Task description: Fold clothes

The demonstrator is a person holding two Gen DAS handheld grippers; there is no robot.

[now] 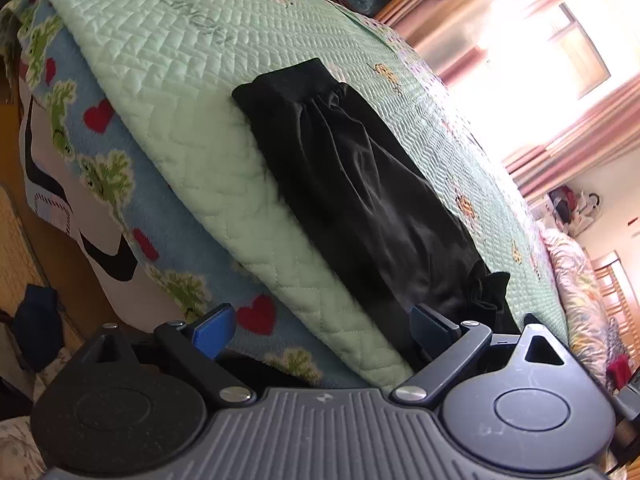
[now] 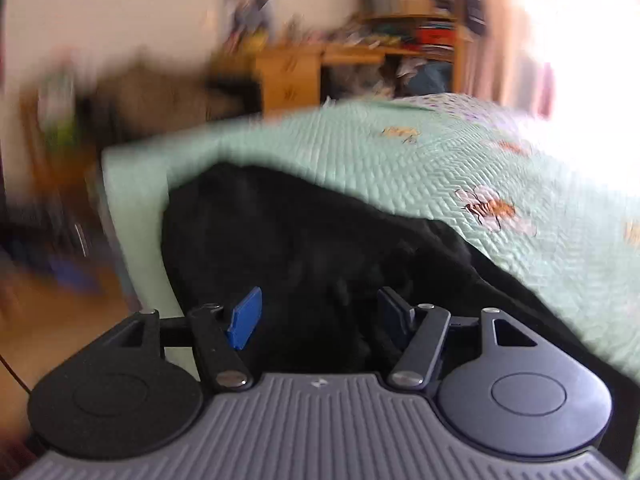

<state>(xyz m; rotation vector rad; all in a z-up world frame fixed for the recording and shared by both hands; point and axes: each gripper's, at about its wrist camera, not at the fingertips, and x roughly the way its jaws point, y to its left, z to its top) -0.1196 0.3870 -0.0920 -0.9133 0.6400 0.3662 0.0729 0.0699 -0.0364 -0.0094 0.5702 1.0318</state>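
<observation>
Black satin trousers [image 1: 360, 184], folded lengthwise on the mint quilted bedspread [image 1: 168, 80]; cross-folds remain; left gripper [image 1: 324, 328] and right gripper [image 2: 320, 316] both open, empty

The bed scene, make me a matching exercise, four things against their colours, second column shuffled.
Things:
1. garment
2. quilted cover
3. fleece blanket
4. finger pads on the right gripper, one at

Colours:
A. pale mint green
B. bright blue
C. black
D. light blue with red hearts and green frogs

Pairs: 1-C, 2-A, 3-D, 4-B
</observation>
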